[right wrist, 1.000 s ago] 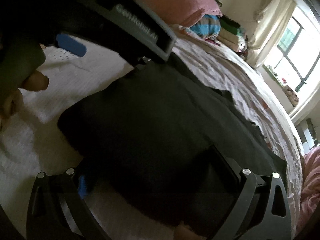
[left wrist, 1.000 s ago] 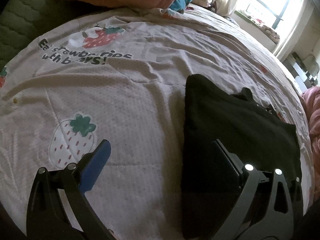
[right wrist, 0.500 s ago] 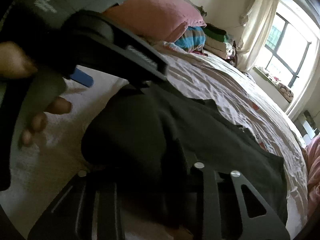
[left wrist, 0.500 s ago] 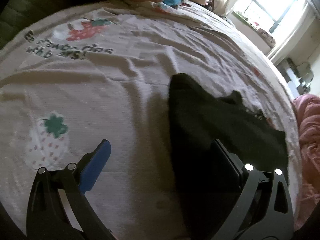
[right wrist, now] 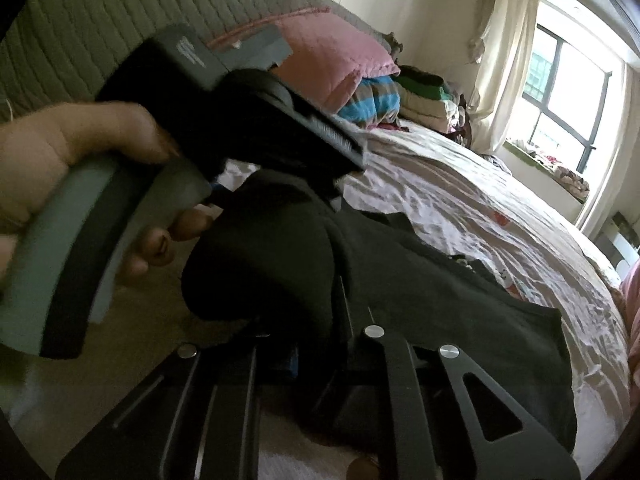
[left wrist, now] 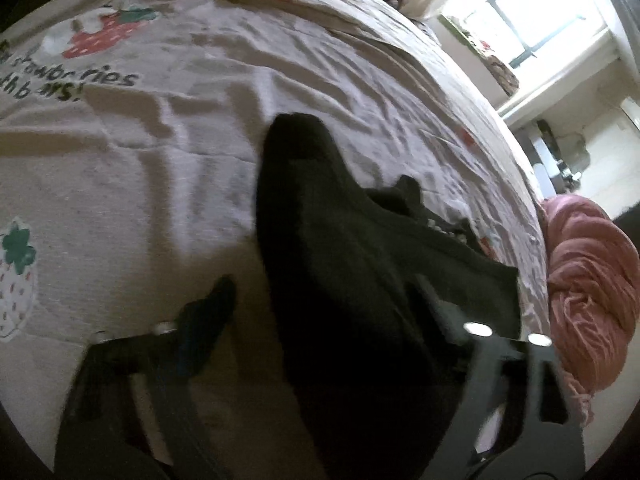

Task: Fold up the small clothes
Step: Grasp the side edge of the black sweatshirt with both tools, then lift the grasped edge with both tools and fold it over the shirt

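Left wrist view: the left gripper (left wrist: pixel 320 296), jaws just closing, straddled the black cotton garment's (left wrist: pixel 340 248) edge on the strawberry-print bedsheet (left wrist: pixel 168 168), not yet pinching. Right wrist view: the right gripper (right wrist: pixel 316 344) was clamped on a lifted fold. Next, the left should pinch before folding over.

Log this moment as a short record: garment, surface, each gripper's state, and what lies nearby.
garment: black garment, spread on the bed, near edge bunched
surface: strawberry-print bedsheet
left gripper: jaws have just been closing, garment edge between them, not yet clamped
right gripper: shut on the black garment, fold lifted
nearby: pink blanket at the bed's edge, pink pillow, window
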A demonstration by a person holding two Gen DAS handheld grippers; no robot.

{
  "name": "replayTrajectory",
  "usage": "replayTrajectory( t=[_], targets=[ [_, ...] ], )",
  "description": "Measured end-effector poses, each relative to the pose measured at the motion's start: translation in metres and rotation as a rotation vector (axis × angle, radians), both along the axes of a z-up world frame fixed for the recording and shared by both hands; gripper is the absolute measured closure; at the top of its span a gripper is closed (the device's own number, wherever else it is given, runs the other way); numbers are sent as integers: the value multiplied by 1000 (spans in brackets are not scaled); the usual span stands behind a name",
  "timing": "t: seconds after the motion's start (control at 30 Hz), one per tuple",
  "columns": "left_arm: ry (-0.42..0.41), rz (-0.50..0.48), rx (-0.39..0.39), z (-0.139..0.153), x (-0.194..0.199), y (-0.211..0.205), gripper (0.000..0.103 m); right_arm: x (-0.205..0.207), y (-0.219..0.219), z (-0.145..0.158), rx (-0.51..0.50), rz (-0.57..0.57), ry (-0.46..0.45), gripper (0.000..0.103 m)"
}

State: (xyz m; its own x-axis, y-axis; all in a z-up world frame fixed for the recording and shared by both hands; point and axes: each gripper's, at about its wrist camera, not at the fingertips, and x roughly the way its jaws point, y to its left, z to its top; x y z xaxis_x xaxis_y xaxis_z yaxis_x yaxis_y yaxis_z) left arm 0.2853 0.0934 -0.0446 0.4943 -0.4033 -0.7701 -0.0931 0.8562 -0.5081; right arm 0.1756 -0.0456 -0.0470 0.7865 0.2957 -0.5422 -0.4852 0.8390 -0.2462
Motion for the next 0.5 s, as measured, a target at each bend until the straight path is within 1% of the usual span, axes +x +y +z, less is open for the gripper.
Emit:
replayTrajectory(
  t=[0.03,0.07,0.1,0.2,0.33,0.5],
  targets=[
    [1,-10,-22,1,0,-4,54,-3,-3,2,6,-1,-6,92],
    [0,-19,-43,1,0,-7,70,-4,-4,3,10,-2,-7,92],
    [-7,-28,-55,4,-1,-12,79,-4,-7,4,18,-5,-7,92],
    [-49,-46,-5,18,-7,-27,82,-7,-17,10,49,-23,-3,93],
    [-83,-66,14,38,-11,-41,82,-12,-32,21,92,-47,-8,93],
    [-127,-97,57,61,-16,-65,83,-18,-51,33,137,-80,-16,93]
  ],
)
